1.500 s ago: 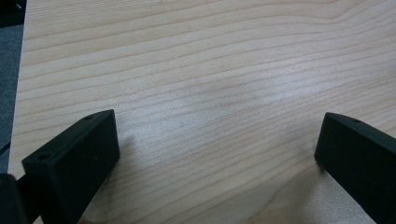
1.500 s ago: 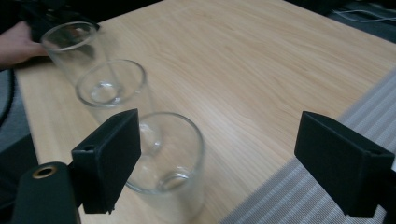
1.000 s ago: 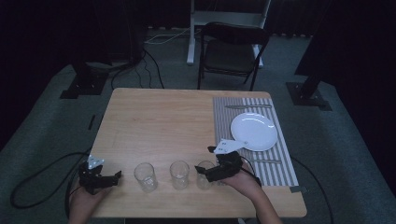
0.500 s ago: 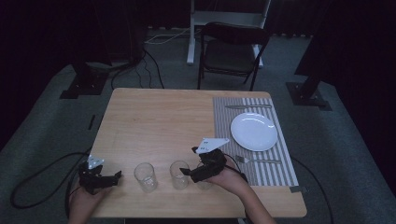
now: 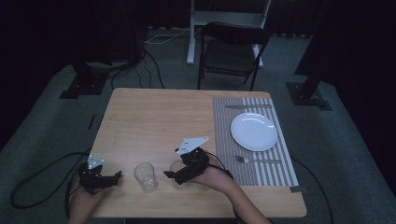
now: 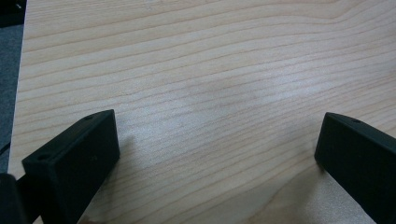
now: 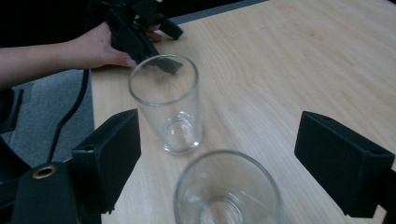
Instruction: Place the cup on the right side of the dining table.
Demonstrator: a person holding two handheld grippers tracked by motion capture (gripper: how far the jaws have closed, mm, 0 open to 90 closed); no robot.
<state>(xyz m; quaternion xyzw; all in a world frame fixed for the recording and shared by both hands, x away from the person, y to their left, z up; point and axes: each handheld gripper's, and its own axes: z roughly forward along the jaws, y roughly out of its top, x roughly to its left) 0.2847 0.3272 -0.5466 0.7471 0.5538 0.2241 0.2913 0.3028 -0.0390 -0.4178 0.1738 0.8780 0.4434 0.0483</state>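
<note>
The high view is dim and grainy, its surroundings sinking into near black, while the table and white plate catch the most light. Both gripper views are brighter; a pale sheen crosses the wood, and the nearest glass looks soft.

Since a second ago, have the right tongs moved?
Yes. The right tongs have slid left along the table's near edge, away from the white plate, and now straddle a glass.
</note>
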